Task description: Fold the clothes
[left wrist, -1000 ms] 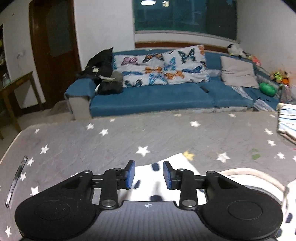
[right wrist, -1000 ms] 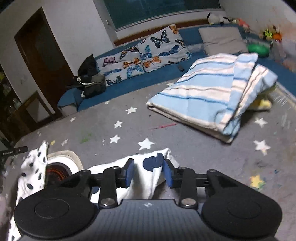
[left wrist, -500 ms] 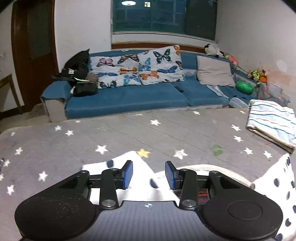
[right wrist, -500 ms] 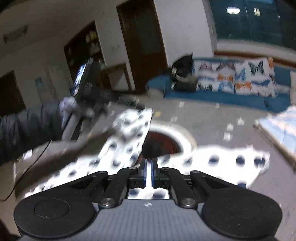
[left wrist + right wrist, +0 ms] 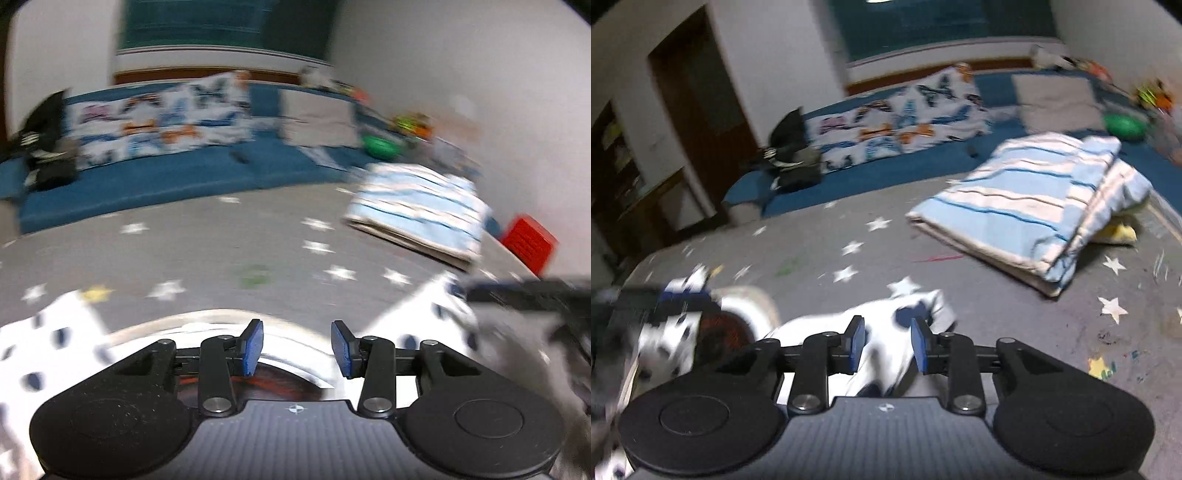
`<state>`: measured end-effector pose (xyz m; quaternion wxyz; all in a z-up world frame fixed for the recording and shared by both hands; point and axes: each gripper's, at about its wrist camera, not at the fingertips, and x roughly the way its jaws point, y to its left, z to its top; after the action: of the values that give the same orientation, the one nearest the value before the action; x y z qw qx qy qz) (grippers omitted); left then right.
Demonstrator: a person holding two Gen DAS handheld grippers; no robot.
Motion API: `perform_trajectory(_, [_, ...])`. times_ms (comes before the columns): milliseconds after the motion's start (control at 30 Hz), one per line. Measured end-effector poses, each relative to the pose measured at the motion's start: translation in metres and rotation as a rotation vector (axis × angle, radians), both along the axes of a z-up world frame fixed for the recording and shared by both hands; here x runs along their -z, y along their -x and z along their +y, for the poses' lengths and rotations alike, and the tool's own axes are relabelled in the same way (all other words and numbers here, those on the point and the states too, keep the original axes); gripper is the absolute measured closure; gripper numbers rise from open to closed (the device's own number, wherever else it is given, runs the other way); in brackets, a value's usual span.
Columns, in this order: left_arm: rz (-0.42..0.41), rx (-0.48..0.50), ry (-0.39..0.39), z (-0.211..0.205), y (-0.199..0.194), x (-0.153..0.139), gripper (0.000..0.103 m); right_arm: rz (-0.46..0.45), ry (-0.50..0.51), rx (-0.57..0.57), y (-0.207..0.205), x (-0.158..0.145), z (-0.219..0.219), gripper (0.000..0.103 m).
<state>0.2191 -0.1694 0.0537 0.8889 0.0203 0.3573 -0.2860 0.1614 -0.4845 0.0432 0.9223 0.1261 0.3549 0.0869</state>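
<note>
In the left wrist view, the left gripper [image 5: 296,348] has its blue-padded fingers [image 5: 252,347] wide apart with nothing between them; they hover above the pale collar band of the white dotted garment [image 5: 44,350], which lies spread on the grey star-patterned desk [image 5: 207,254]. The garment shows to the left of the fingers and again to their right, where a corner rises toward the dark, blurred right gripper [image 5: 524,295]. Beyond the garment, a folded blue striped cloth [image 5: 417,214] sits on the far right part of the desk, with a red box [image 5: 528,243] just past it. The whole view is motion-blurred. In the right wrist view, the right gripper [image 5: 887,345] also has its fingers [image 5: 857,343] apart, and a fold of the dotted garment lies between and just under them, though I cannot tell whether the pads touch it. The striped cloth lies well beyond the garment, to the right. Half a second ago the right fingers were pressed together on the garment and pointed toward the person's arm; now they are open and face the blue sofa [image 5: 871,177]. The left fingers are as wide as before, but the view has swung right.
</note>
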Motion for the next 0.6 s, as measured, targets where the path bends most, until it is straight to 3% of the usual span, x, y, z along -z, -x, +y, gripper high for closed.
perform_trajectory(233, [-0.038, 0.183, -0.060, -0.063, 0.006, 0.014, 0.051, 0.039, -0.104, 0.062, -0.026, 0.011, -0.014, 0.074])
perform_trajectory(400, [0.006, 0.221, -0.076, -0.081, -0.004, 0.032, 0.054, 0.029, -0.102, 0.057, -0.024, 0.008, -0.017, 0.074])
perform_trajectory(433, [0.010, 0.222, -0.079, -0.083, -0.005, 0.035, 0.064, 0.026, -0.099, 0.056, -0.023, 0.007, -0.017, 0.074])
perform_trajectory(467, [0.011, 0.225, -0.078, -0.083, -0.006, 0.037, 0.085, 0.022, -0.097, 0.056, -0.022, 0.006, -0.018, 0.074])
perform_trajectory(500, [0.009, 0.223, -0.074, -0.082, -0.005, 0.036, 0.092, 0.018, -0.093, 0.056, -0.021, 0.005, -0.018, 0.074])
perform_trajectory(600, [-0.065, 0.229, -0.070, -0.079, 0.014, 0.025, 0.097, -0.008, -0.079, 0.060, -0.013, -0.002, -0.022, 0.074])
